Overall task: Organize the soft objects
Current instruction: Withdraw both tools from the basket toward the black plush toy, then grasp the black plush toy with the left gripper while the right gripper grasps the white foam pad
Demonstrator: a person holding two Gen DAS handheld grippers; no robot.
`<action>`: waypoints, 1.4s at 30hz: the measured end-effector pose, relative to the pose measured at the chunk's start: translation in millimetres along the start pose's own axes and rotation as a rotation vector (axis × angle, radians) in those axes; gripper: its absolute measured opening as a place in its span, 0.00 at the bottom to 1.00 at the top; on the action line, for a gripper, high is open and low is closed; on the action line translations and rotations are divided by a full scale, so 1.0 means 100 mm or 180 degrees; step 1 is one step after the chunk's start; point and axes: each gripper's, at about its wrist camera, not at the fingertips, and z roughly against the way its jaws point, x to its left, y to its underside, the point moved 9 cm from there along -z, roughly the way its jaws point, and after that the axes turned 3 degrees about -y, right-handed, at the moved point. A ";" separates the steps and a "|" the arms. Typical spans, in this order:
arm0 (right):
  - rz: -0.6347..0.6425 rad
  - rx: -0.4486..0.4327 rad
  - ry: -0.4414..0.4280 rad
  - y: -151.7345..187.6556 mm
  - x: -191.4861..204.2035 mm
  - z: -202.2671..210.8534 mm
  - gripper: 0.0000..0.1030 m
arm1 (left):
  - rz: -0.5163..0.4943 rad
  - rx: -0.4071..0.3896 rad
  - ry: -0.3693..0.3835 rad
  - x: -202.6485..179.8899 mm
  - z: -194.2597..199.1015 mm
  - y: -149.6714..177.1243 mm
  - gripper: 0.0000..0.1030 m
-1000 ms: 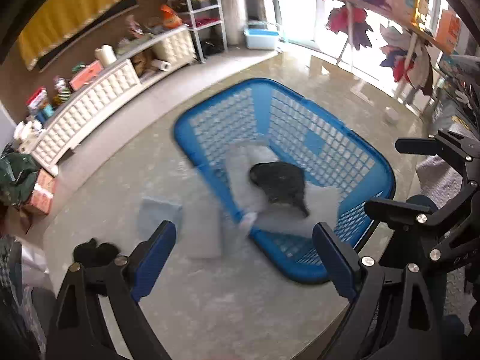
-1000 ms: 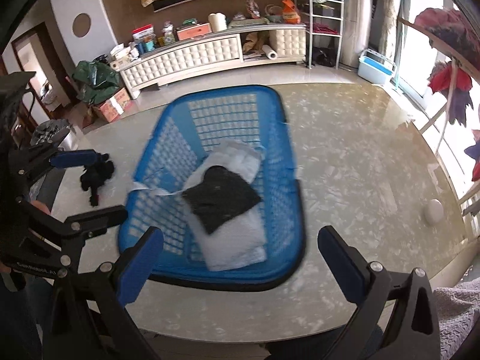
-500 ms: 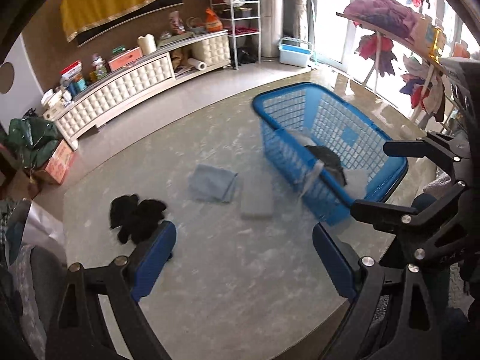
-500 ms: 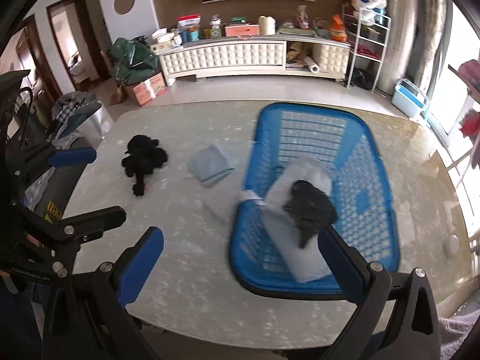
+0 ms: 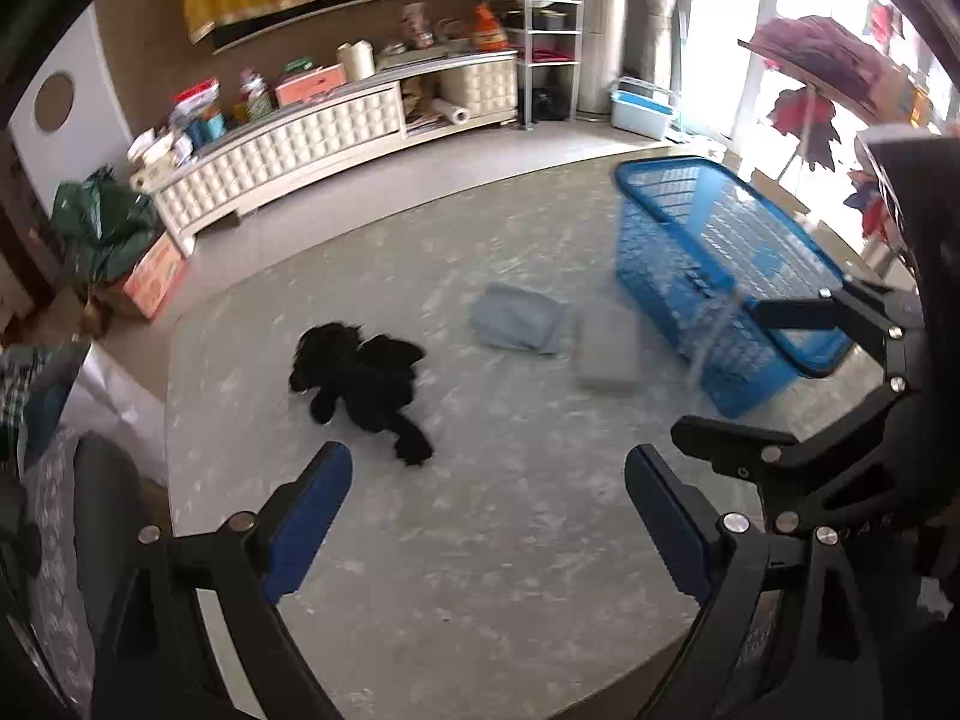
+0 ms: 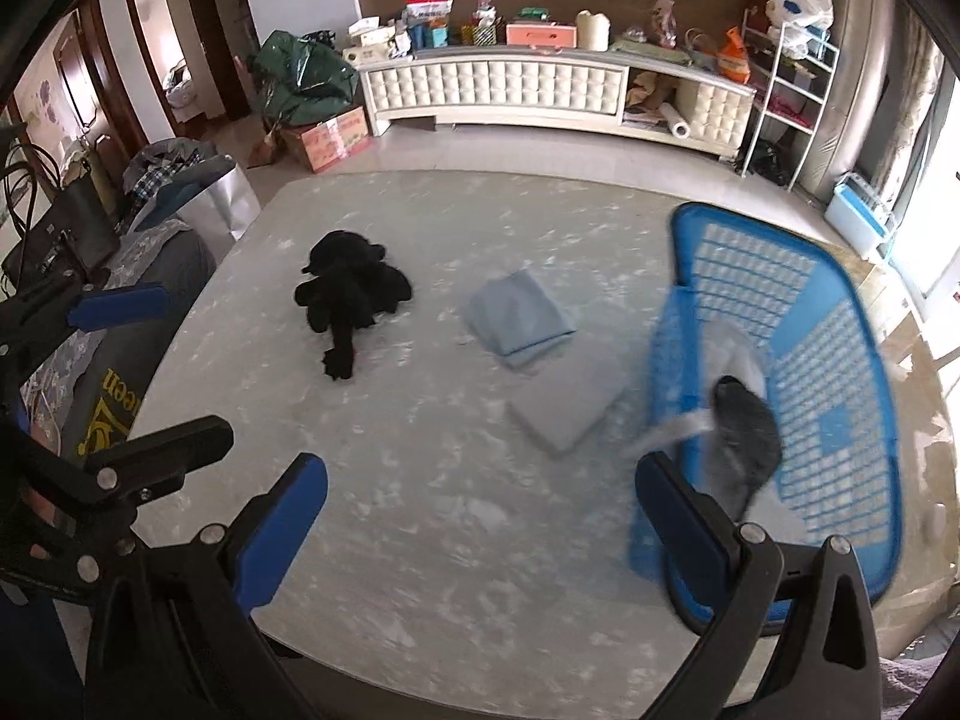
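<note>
- Centrally, a black soft item [image 5: 360,381] lies crumpled on the pale marbled tabletop [image 5: 480,540], towards the left side, with nothing touching it; the right wrist view shows it as a dark heap with one limb-like end trailing towards the camera.
- Just to its right lies a folded light blue cloth [image 6: 519,318], flat on the table and well apart from the black item.
- Beside that, nearer the basket, rests a folded pale grey cloth [image 6: 567,405]; in the right wrist view its far corner tucks under or against the blue cloth, though motion blur keeps me from saying which.
- At the table's right end stands a blue plastic laundry basket [image 5: 720,252] with lattice walls.
- Inside it the right wrist view shows a dark grey garment [image 6: 747,435] lying on a whitish one [image 6: 735,348], part of which hangs out over the near wall.
- Over the near part of the table, the left gripper [image 5: 487,516] hangs with its blue-padded fingers [image 5: 306,528] spread wide and nothing between them.
- Alongside it, the right gripper [image 6: 480,531] likewise has its fingers wide apart and empty, the right-hand one overlapping the basket's near corner in the picture.
- Beyond the table runs a long white tufted cabinet [image 6: 510,87] loaded with boxes and bottles, with a white wire shelf unit [image 6: 792,78] to its right.
</note>
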 end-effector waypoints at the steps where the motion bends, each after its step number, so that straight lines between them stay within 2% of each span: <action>1: -0.0005 0.0023 -0.0010 -0.01 0.03 -0.05 1.00 | 0.0058 0.0020 -0.0011 0.08 -0.03 0.03 0.89; 5: -0.0053 0.0108 -0.0031 -0.05 0.13 -0.26 1.00 | 0.0205 0.0120 -0.0041 0.30 -0.20 0.13 0.89; 12: -0.0146 0.0307 -0.0045 -0.02 0.25 -0.68 1.00 | 0.0244 0.0273 -0.0122 0.57 -0.52 0.33 0.89; 16: -0.0270 0.0354 0.0024 0.00 0.18 -0.83 1.00 | 0.0385 0.0388 0.0054 0.64 -0.74 0.39 0.89; 18: -0.0334 0.0375 0.0081 0.00 0.14 -0.91 1.00 | 0.0439 0.0401 0.0135 0.65 -0.81 0.38 0.89; 27: -0.0737 0.0448 0.0345 -0.06 -0.14 -1.18 1.00 | 0.0570 0.0531 0.0202 0.75 -1.24 0.29 0.89; 34: -0.1044 0.0497 0.0499 -0.04 -0.38 -1.28 1.00 | 0.0867 0.0587 0.0370 0.92 -1.54 0.16 0.89; 42: -0.1187 0.0566 0.0642 0.02 -0.51 -1.42 0.99 | 0.0807 0.0717 0.0232 1.03 -1.91 0.07 0.89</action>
